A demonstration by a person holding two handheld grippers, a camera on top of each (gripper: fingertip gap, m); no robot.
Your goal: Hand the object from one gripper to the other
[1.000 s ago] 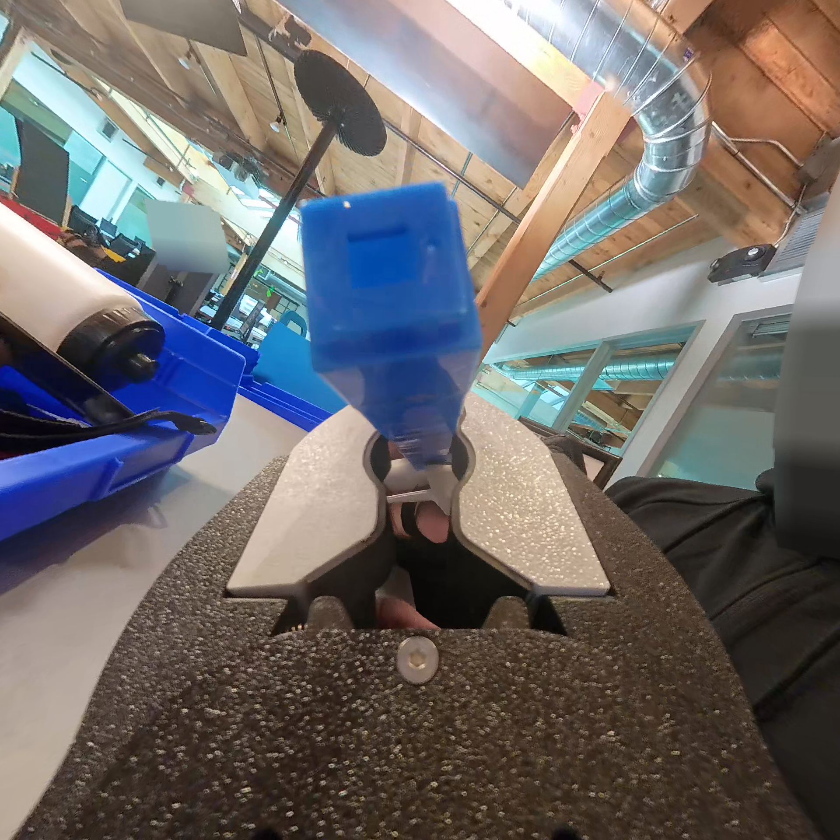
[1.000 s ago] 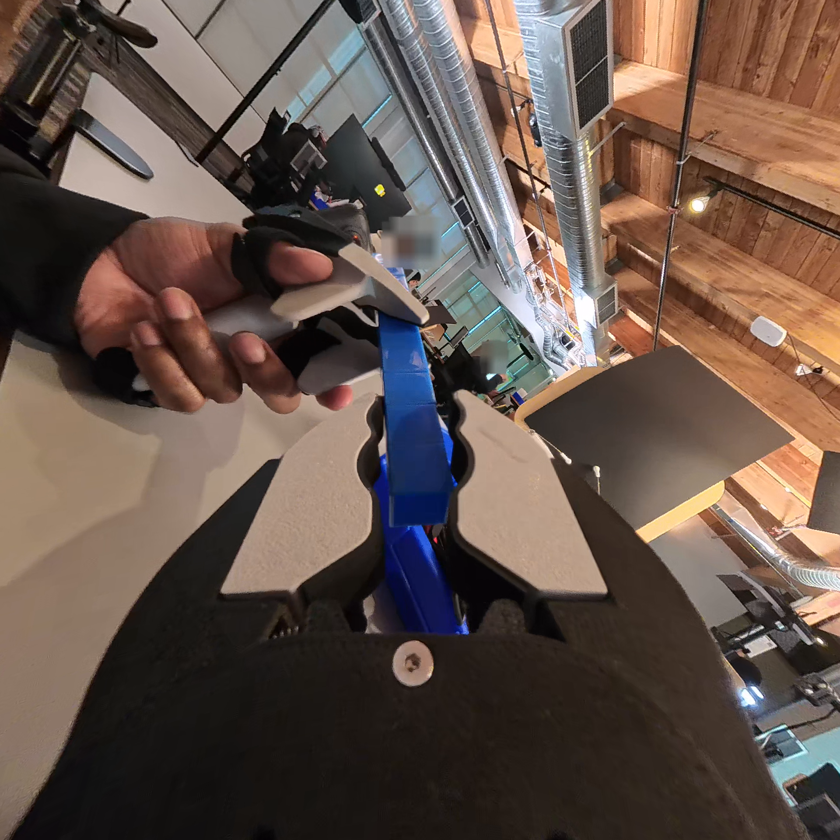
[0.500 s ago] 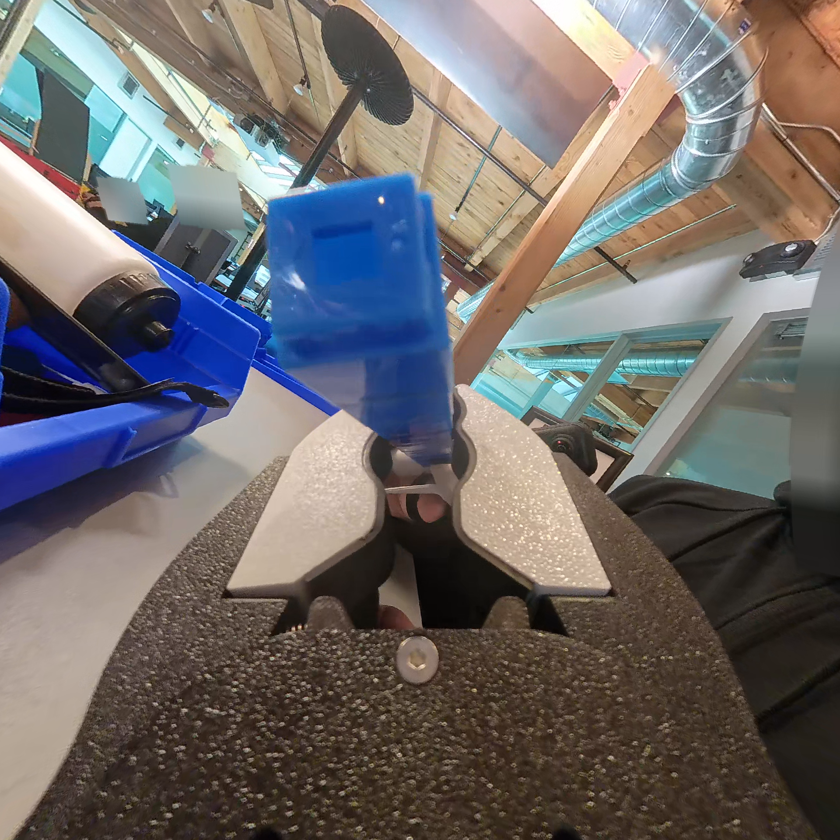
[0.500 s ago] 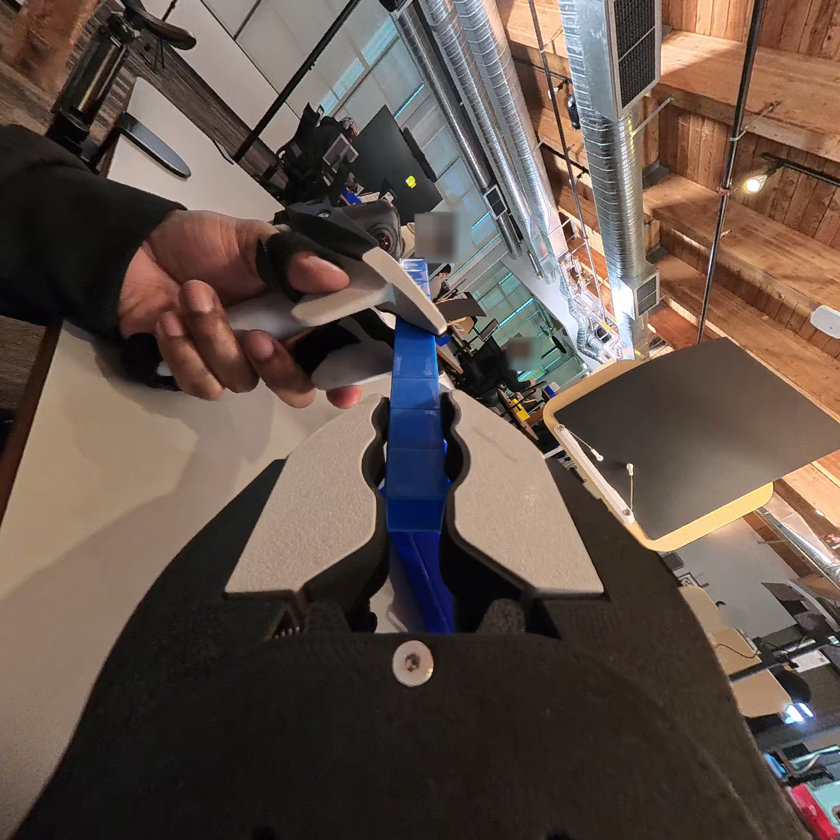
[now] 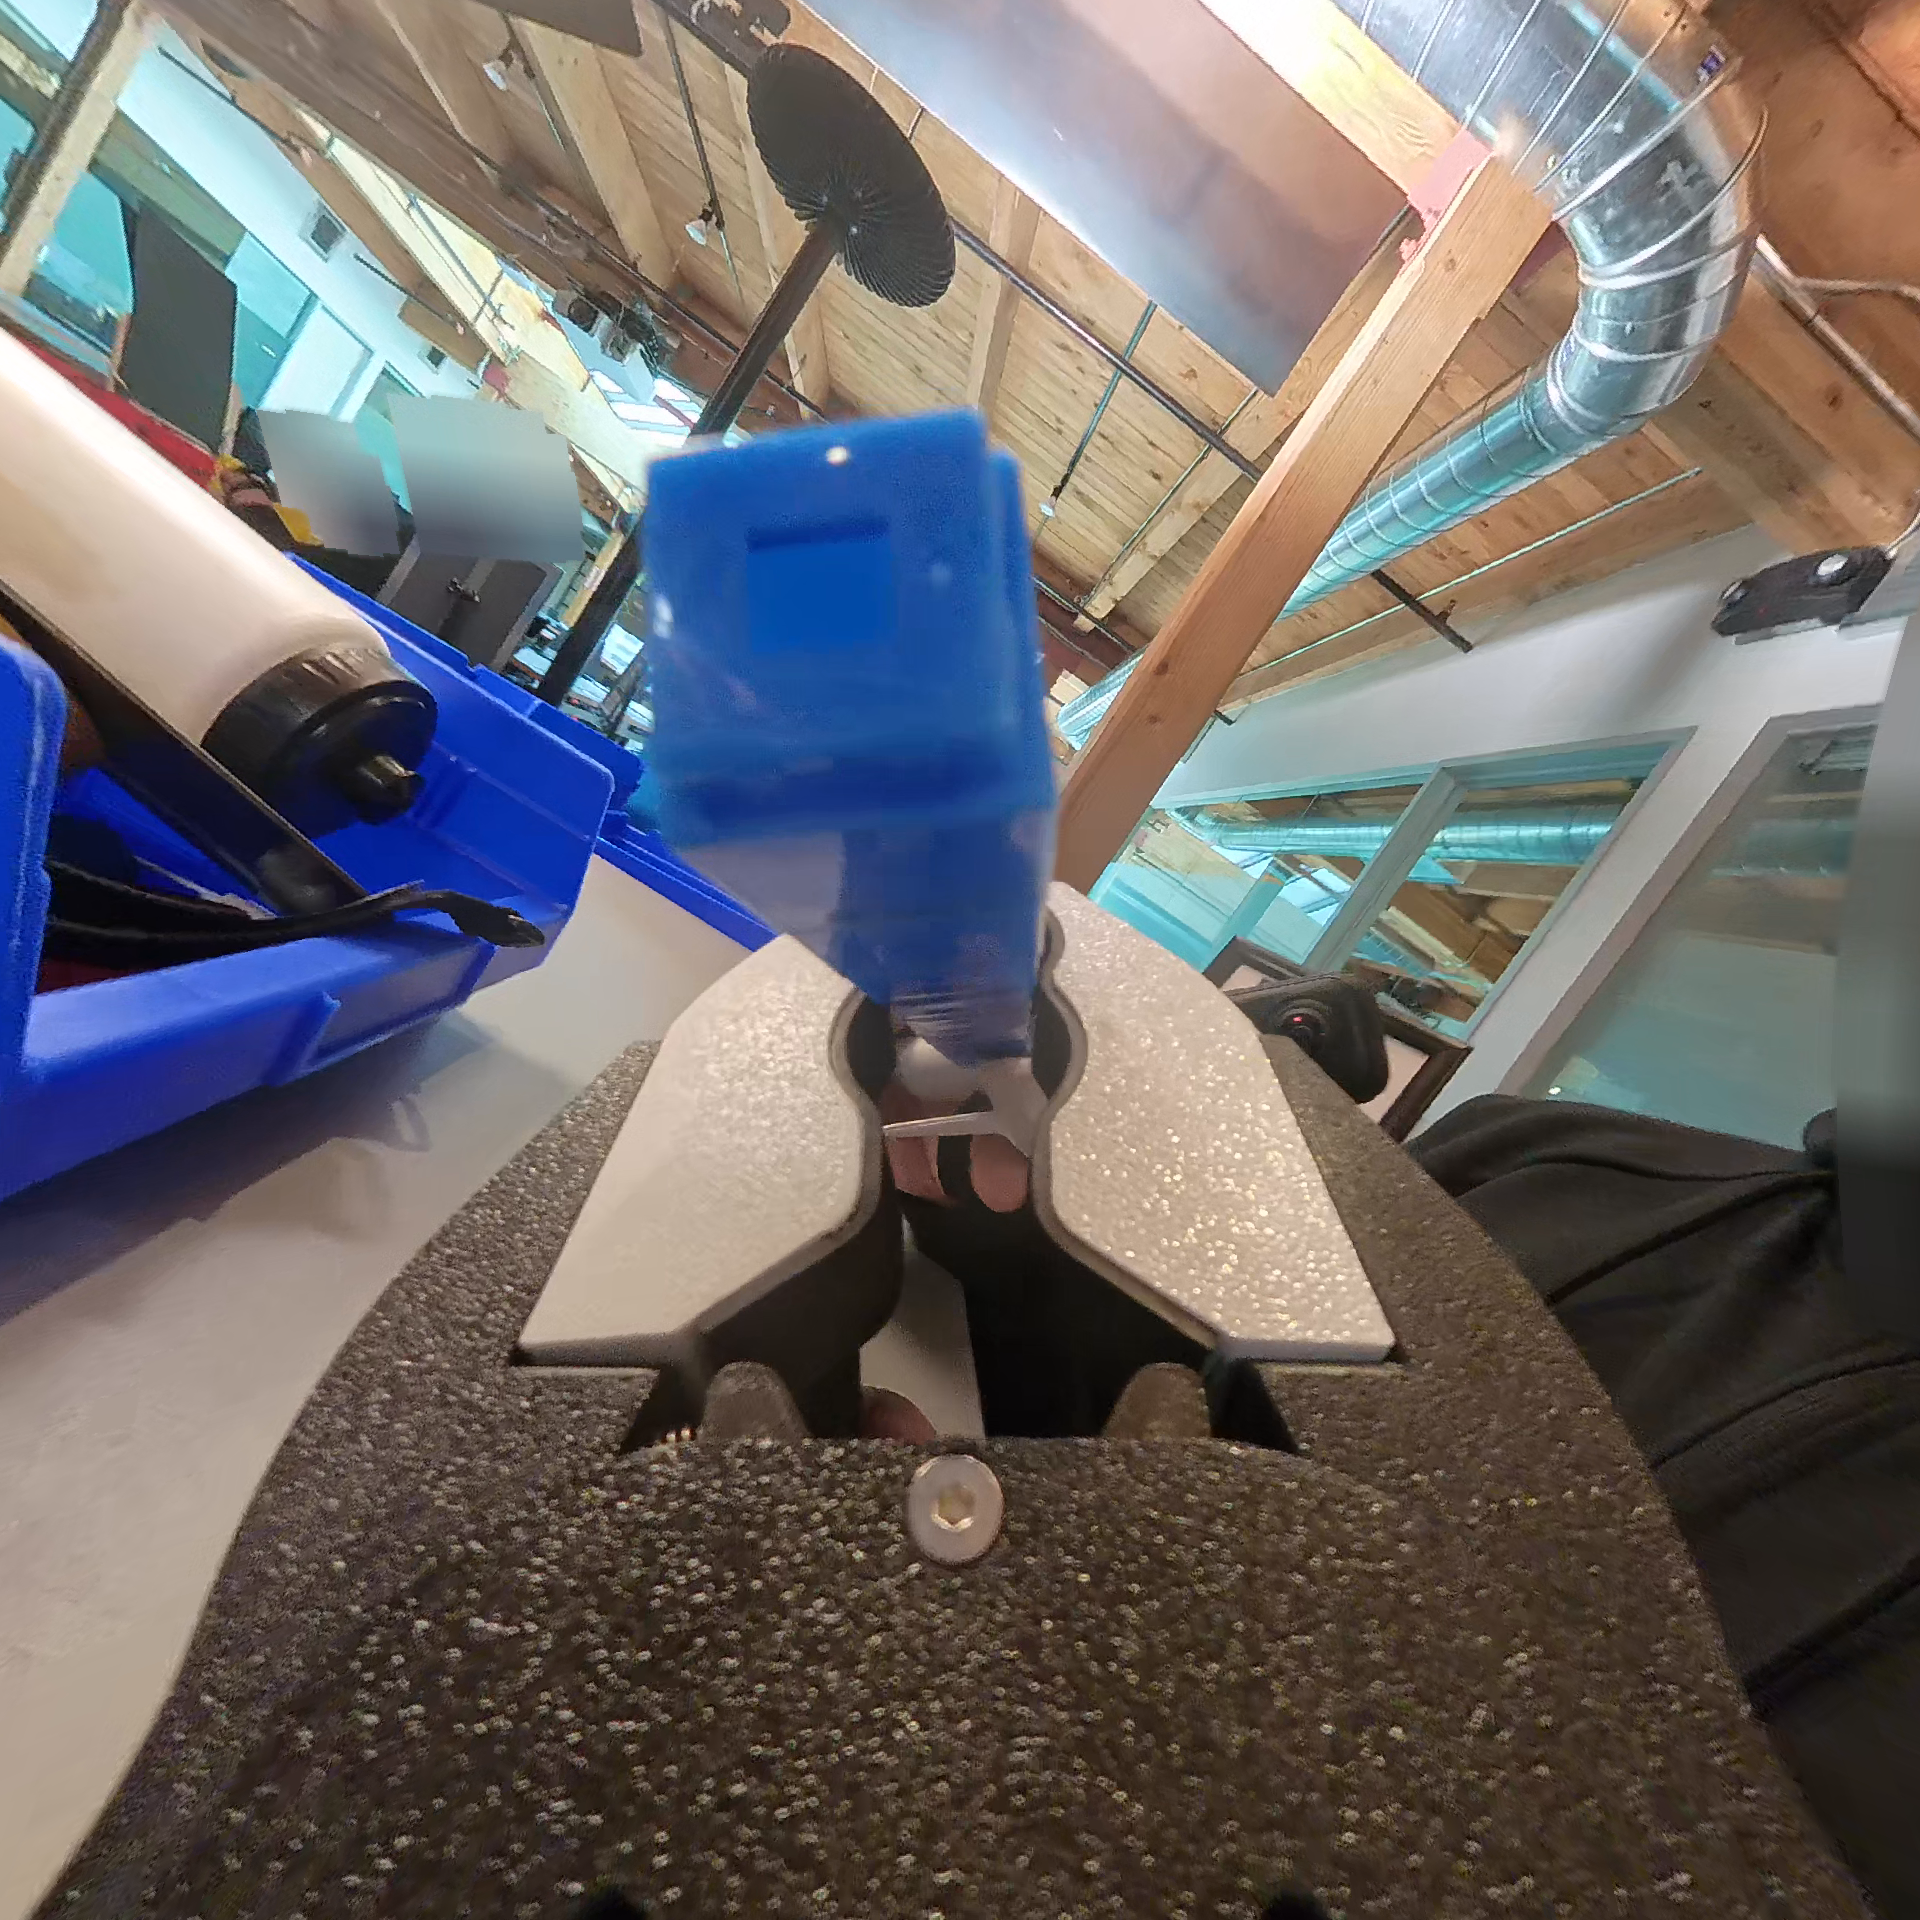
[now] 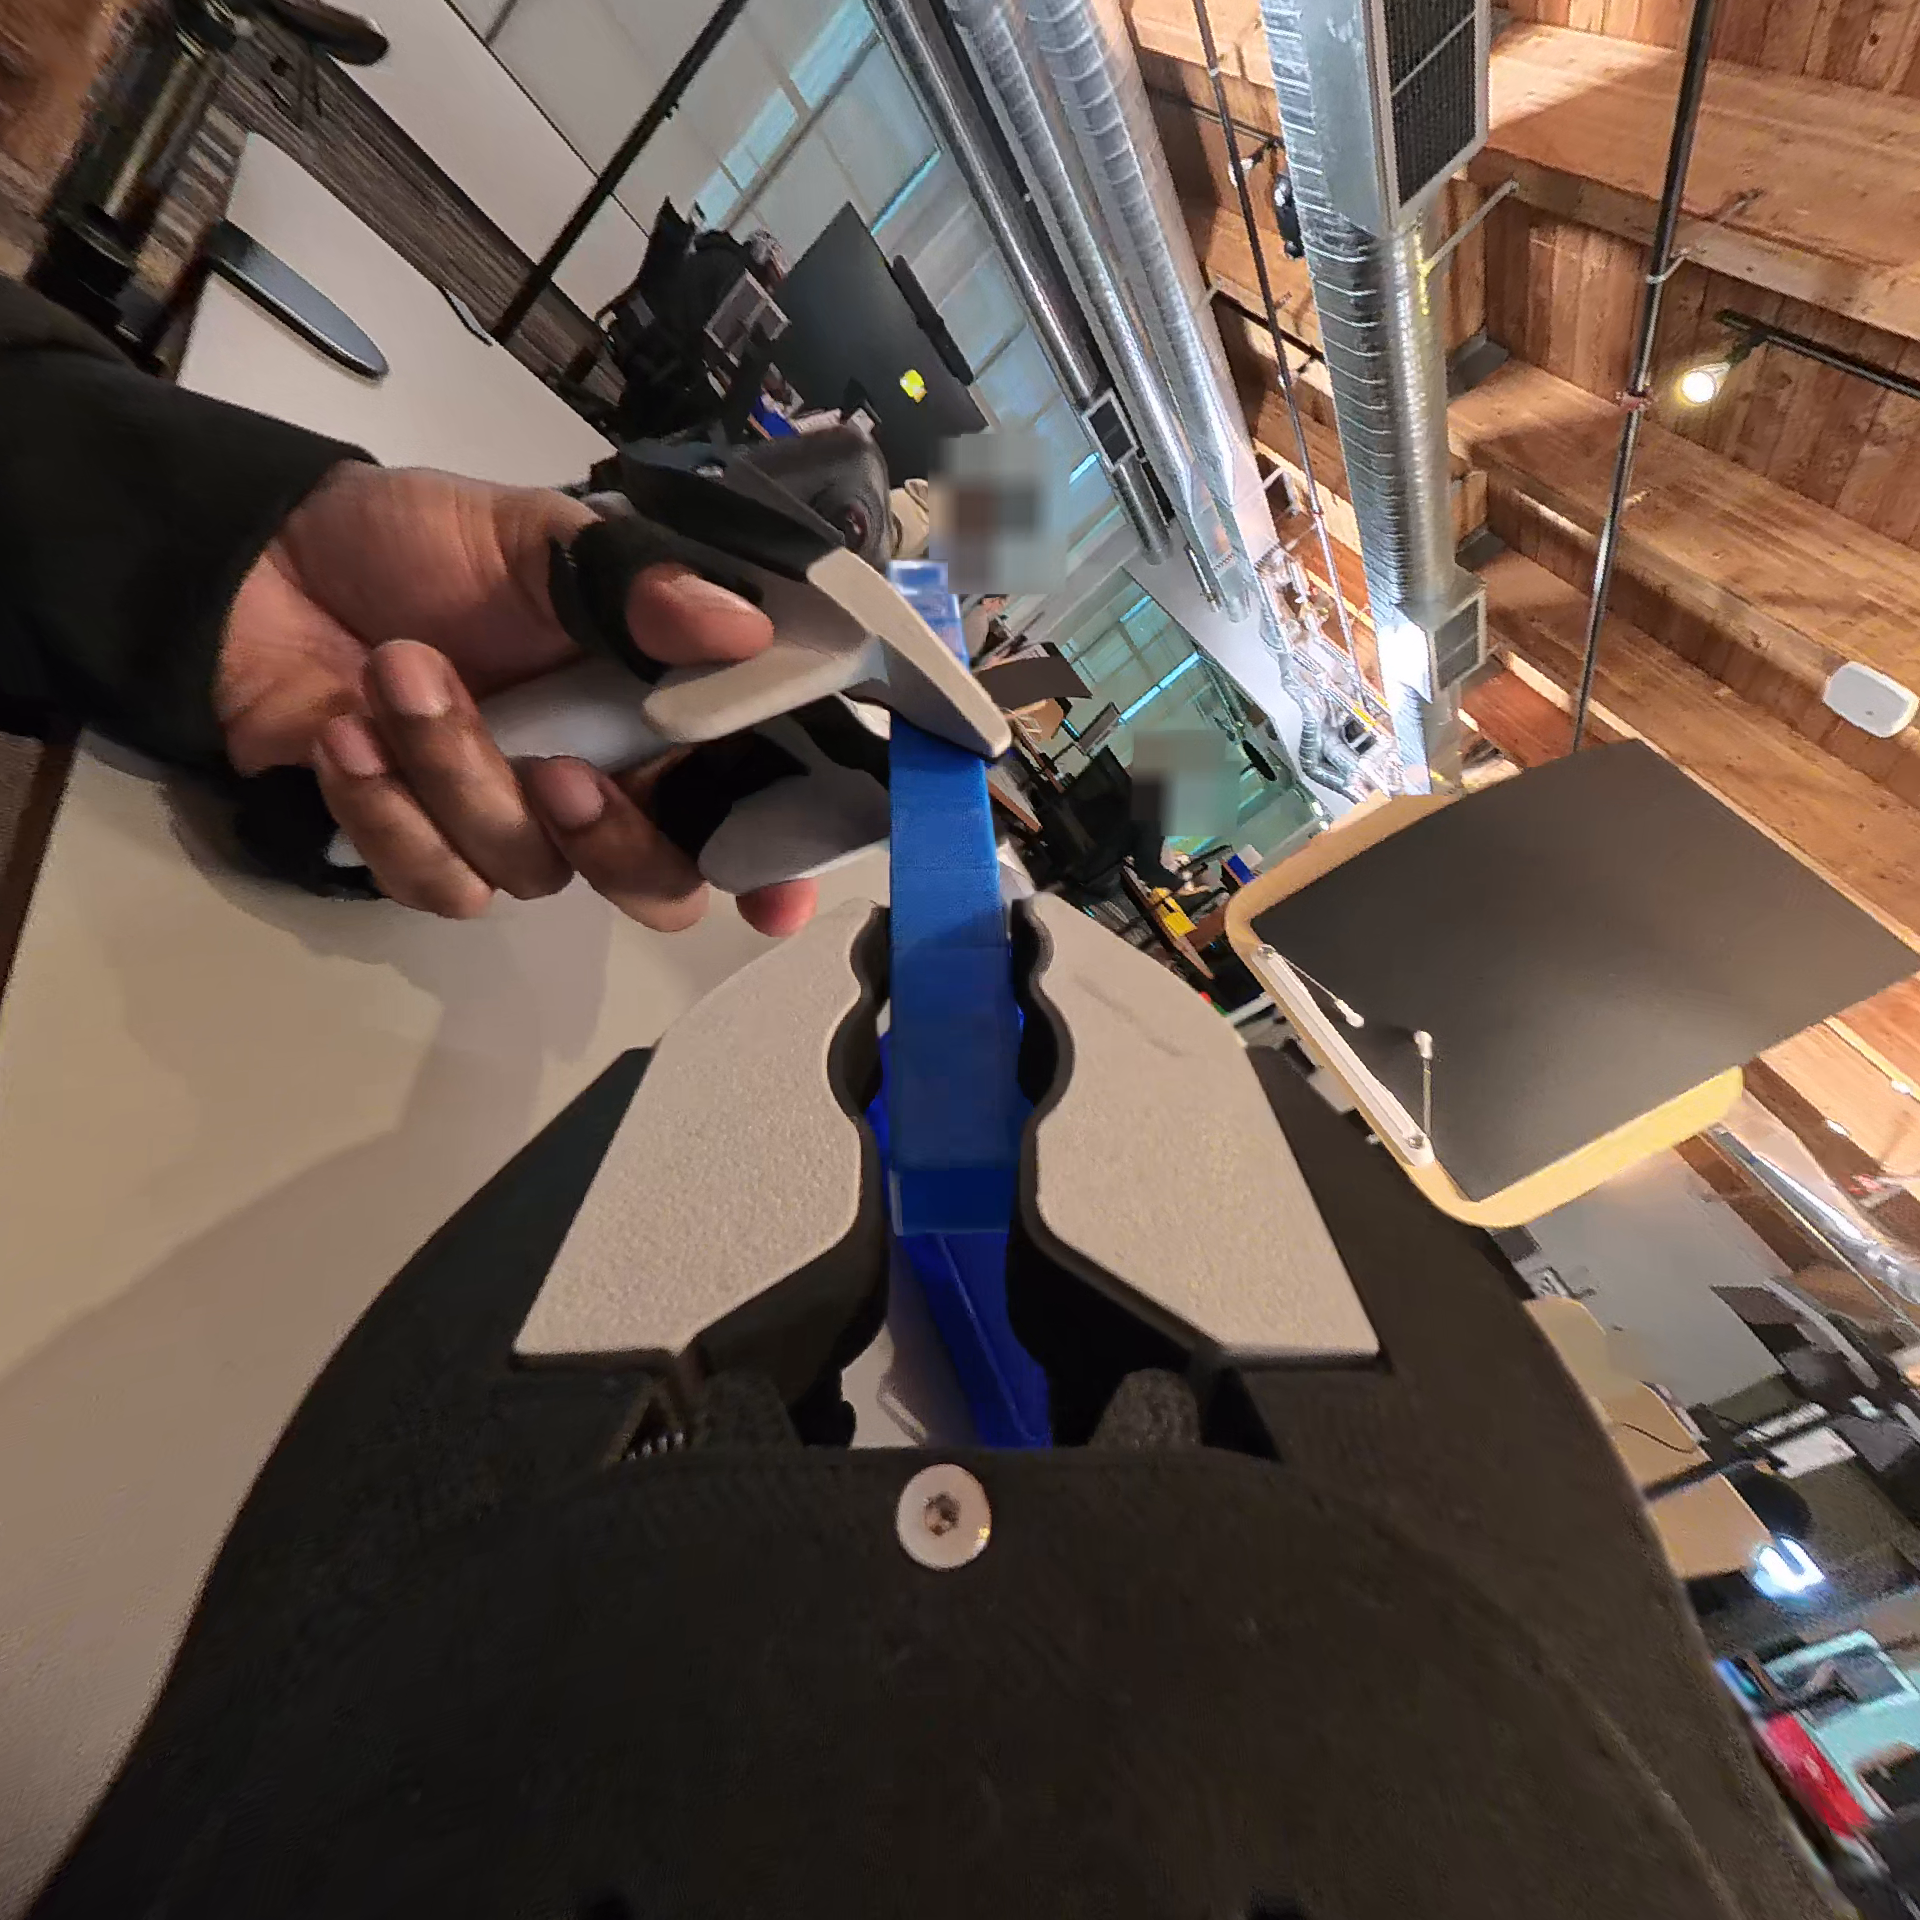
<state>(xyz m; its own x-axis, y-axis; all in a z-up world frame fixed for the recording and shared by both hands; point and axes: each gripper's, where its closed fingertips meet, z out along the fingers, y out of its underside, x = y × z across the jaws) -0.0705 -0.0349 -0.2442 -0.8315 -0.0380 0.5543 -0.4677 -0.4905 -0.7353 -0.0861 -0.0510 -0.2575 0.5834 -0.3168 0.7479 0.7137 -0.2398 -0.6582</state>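
My right gripper (image 6: 948,1023) was clamped on the long blue block (image 6: 945,1049), pads tight against both its sides. Farther up the block, only this view showed my left gripper (image 6: 914,769) closed over its far end. The left wrist view showed the block's square end (image 5: 842,665) past its fingers (image 5: 748,1122), the contact seemingly hidden, with a blue bin (image 5: 499,800) behind.
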